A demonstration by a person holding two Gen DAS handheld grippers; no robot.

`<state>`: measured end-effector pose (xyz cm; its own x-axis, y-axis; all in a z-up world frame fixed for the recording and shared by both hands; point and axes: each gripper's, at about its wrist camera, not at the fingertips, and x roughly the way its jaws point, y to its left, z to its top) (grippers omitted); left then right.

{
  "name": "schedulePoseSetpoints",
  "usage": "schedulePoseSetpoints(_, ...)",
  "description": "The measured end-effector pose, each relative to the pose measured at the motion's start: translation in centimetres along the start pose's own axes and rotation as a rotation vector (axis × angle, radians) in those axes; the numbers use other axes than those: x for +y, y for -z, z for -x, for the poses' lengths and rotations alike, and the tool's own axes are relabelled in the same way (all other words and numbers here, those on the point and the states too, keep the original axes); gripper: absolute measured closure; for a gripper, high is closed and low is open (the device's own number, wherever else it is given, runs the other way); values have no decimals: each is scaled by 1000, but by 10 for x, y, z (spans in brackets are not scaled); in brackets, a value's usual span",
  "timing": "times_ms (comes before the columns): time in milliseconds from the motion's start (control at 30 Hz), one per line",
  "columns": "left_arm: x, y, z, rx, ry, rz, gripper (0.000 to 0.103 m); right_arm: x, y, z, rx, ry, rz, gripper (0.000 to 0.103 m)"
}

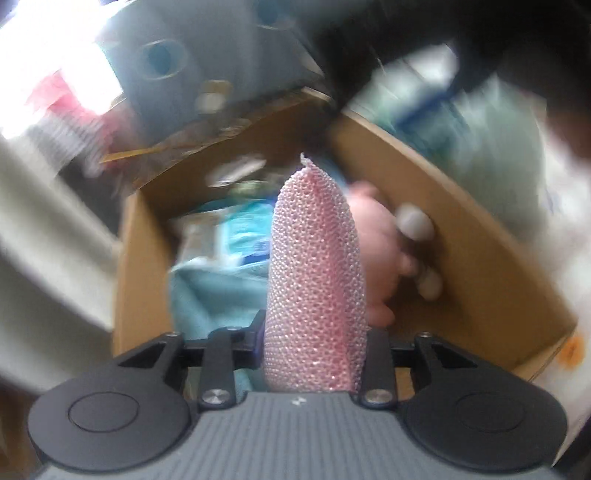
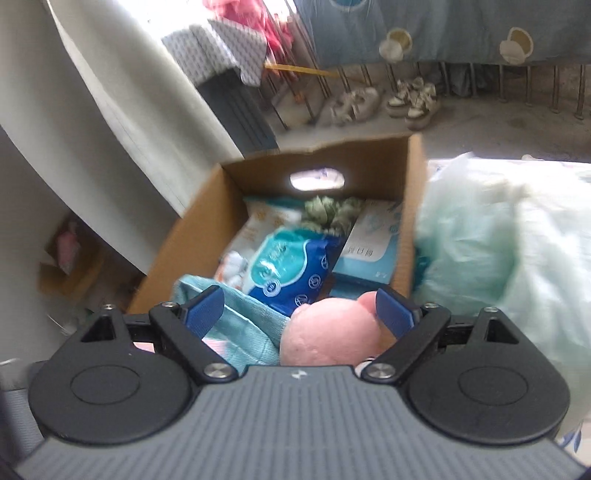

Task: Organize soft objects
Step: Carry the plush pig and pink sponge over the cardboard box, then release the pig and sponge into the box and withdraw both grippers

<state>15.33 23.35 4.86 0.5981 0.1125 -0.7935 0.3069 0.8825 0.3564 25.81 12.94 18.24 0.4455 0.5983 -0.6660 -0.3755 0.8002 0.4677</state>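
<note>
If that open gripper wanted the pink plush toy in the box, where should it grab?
Probably the rounded pink plush toy body, from above, fingers on either side. It lies on top beside the teal cloth, and the cardboard box wall blocks a sideways approach. The right gripper already hangs open over it.

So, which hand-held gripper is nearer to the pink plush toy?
Right. The right hand-held gripper stands open just over the pink plush toy; the left hand-held gripper, gripping a pink mesh scrubber, is above the box.

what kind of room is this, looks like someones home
Probably a lived-in home, maybe a bedroom or balcony corner: pairs of pale worn shoes on the floor, a blue patterned fabric sheet hanging above them, and an open brown cardboard box of household soft goods.
</note>
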Motion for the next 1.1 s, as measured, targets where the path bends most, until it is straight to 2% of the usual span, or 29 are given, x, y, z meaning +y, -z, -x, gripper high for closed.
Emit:
schedulePoseSetpoints(100, -13, -7, -21, 87, 133, -107, 19, -12, 6, 24, -1, -38, -26, 14)
schedulePoseSetpoints(200, -4, -8, -13, 107, 164, -104, 18, -20, 16, 40, -6, -46, -17, 13)
schedulePoseSetpoints(233, 2, -8, -6, 108, 200, -90, 11, -22, 20, 45, -5, -45, -6, 13)
schedulePoseSetpoints(300, 18, -5, 9, 87, 309, -42, 2, -25, 27, 48, -5, -33, 11, 13)
schedulePoseSetpoints(367, 33, 0, 21, 88, 375, 52, 4, -29, 31, 50, -6, -30, 9, 13)
schedulePoseSetpoints(400, 38, 0, 22, 108, 397, 104, 16, -32, 33, 51, -3, -38, -3, 13)
schedulePoseSetpoints(433, 43, 2, 22, 127, 429, 166, 34, -35, 35, 52, 0, -52, -16, 13)
schedulePoseSetpoints(467, 50, 4, 18, 147, 467, 238, 43, -38, 36, 52, 4, -62, -29, 13)
schedulePoseSetpoints(500, 56, 6, 11, 166, 504, 311, 56, -40, 37, 52, 3, -68, -39, 13)
schedulePoseSetpoints(533, 60, 7, 1, 188, 531, 372, 60, -41, 38, 53, -2, -70, -43, 13)
schedulePoseSetpoints(667, 56, 3, -45, 243, 686, 521, 65, -36, 39, 54, -19, -60, -35, 13)
schedulePoseSetpoints(700, 49, -1, -56, 261, 724, 537, 85, -36, 40, 54, -16, -62, -34, 13)
schedulePoseSetpoints(733, 42, -5, -70, 300, 722, 554, 95, -35, 40, 54, -13, -61, -32, 13)
schedulePoseSetpoints(767, 33, -8, -84, 352, 697, 567, 94, -34, 41, 54, -10, -58, -31, 13)
schedulePoseSetpoints(800, 27, -11, -96, 379, 686, 569, 99, -34, 41, 54, -7, -57, -29, 13)
schedulePoseSetpoints(867, 32, -16, -107, 432, 718, 651, 100, -33, 42, 55, -6, -58, -29, 13)
schedulePoseSetpoints(900, 38, -18, -103, 427, 740, 674, 96, -32, 43, 55, -5, -58, -29, 13)
schedulePoseSetpoints(933, 43, -20, -96, 401, 750, 674, 80, -32, 43, 55, -3, -60, -27, 13)
schedulePoseSetpoints(1000, 55, -23, -74, 338, 710, 652, 63, -32, 44, 56, -3, -63, -23, 13)
schedulePoseSetpoints(1100, 63, -30, -53, 238, 528, 562, 62, -31, 45, 56, -6, -63, -17, 13)
